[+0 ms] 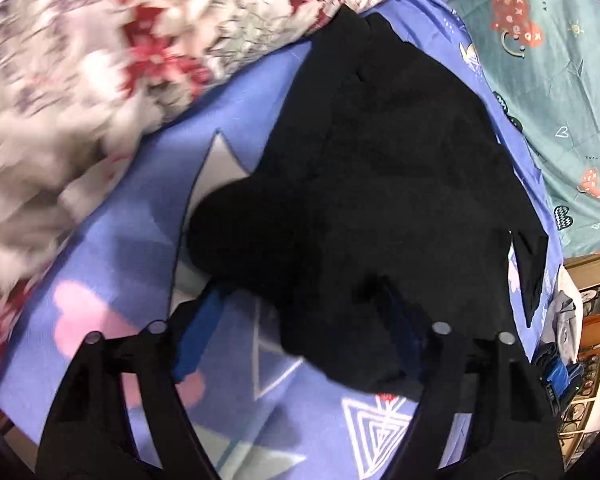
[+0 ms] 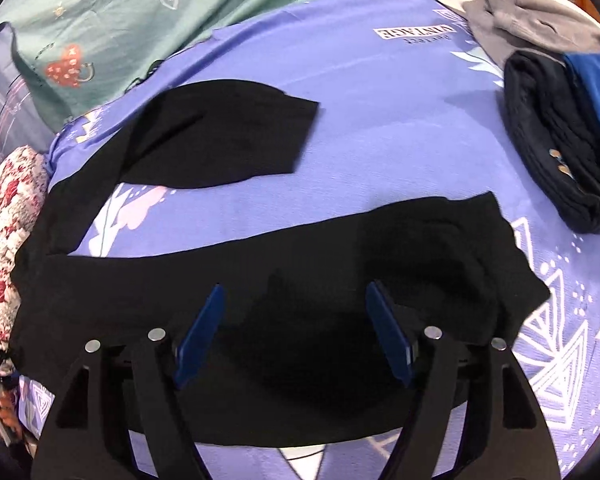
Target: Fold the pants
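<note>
Pointing down at the bed, the right gripper stands with its blue pads spread apart above the nearer leg of the black pants — nothing is pinched between them. That leg runs across the lavender printed bedsheet, and the other leg lies beyond it, parted from it by a strip of bare sheet; the two join at the left, beside a red-and-white floral blanket. Farther right sits a folded dark garment with blue fabric and grey cloth beside it. A teal patterned sheet lies at the far edge.

From the left wrist view, the left gripper is likewise spread wide, one pad over bare sheet and the other over the edge of the pants — whether it touches the cloth cannot be told.
</note>
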Tool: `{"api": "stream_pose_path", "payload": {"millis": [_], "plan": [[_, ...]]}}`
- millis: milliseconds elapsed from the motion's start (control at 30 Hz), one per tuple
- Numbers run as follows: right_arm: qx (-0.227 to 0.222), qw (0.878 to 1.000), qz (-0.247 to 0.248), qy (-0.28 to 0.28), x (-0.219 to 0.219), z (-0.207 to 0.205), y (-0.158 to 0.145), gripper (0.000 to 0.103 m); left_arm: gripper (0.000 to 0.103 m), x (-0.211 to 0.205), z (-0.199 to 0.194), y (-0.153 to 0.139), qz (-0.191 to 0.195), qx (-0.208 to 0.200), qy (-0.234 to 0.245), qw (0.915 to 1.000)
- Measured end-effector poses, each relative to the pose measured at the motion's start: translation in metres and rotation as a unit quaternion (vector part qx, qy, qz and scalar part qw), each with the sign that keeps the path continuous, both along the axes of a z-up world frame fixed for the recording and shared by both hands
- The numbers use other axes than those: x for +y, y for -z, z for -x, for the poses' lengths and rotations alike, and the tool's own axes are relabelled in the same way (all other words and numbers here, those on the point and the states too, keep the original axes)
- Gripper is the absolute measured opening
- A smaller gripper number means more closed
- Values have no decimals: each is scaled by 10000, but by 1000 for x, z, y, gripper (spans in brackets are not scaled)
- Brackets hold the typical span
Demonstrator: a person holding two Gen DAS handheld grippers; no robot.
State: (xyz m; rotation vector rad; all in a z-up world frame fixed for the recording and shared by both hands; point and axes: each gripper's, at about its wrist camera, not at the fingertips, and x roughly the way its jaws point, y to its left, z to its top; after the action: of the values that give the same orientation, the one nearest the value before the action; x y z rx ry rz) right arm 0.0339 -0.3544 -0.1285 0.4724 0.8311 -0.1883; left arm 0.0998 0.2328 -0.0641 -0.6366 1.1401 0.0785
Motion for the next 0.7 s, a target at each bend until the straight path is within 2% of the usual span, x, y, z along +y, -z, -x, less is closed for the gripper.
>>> {"api": "stream_pose_path", "payload": {"millis": [33, 67, 100, 133, 200, 233, 367, 467, 500, 533, 567, 600, 633, 667, 700], "plan": [[2, 10000, 4, -20, 2, 0, 0, 74, 67, -1, -4, 1, -36, 15, -32, 10000], [12, 10000, 7, -46, 3, 0, 1, 74, 44, -2, -11, 2, -12, 23, -20, 10000], [32, 10000, 17, -54, 4, 0, 3, 75, 13, -6, -16, 4, 123, 35, 99, 9999], [66, 10000, 36, -54, 4, 0, 5, 75, 13, -10, -19, 4, 133, 60, 141, 9998], [170, 9998, 53, -34, 3, 1, 10, 75, 12, -21, -20, -12, -469, -116, 149, 9987], [202, 9998, 33, -25, 2, 1, 12, 75, 12, -24, -19, -21, -631, -199, 178, 9977], [440, 9990, -31, 38, -4, 3, 22, 75, 12, -27, 2, -72, -927, -643, 240, 9933], [458, 9989, -75, 18, -6, 3, 26, 75, 14, -21, 11, -81, -1008, -672, 250, 9923], [478, 9988, -56, 6, -5, 2, 25, 76, 20, -21, 9, -75, -1132, -563, 260, 9916], [506, 9987, -40, 8, -4, 1, 25, 76, 36, -18, 7, -65, -1354, -339, 176, 9901], [531, 9986, -36, 22, -4, -1, 23, 76, 46, -14, 6, -58, -1563, -133, 65, 9876], [469, 9989, -50, 40, -5, -2, 20, 76, 52, -9, 4, -49, -1910, 118, -121, 9815], [377, 9993, -53, 42, -6, -3, 16, 76, 53, -3, 3, -41, -2264, 302, -321, 9730], [243, 9997, -4, 31, -7, -6, 9, 76, 56, 2, 5, -39, -2397, 315, -450, 9693], [143, 9999, 94, 14, -9, -12, 2, 76, 61, 6, 8, -40, -2349, 215, -537, 9703]]}}
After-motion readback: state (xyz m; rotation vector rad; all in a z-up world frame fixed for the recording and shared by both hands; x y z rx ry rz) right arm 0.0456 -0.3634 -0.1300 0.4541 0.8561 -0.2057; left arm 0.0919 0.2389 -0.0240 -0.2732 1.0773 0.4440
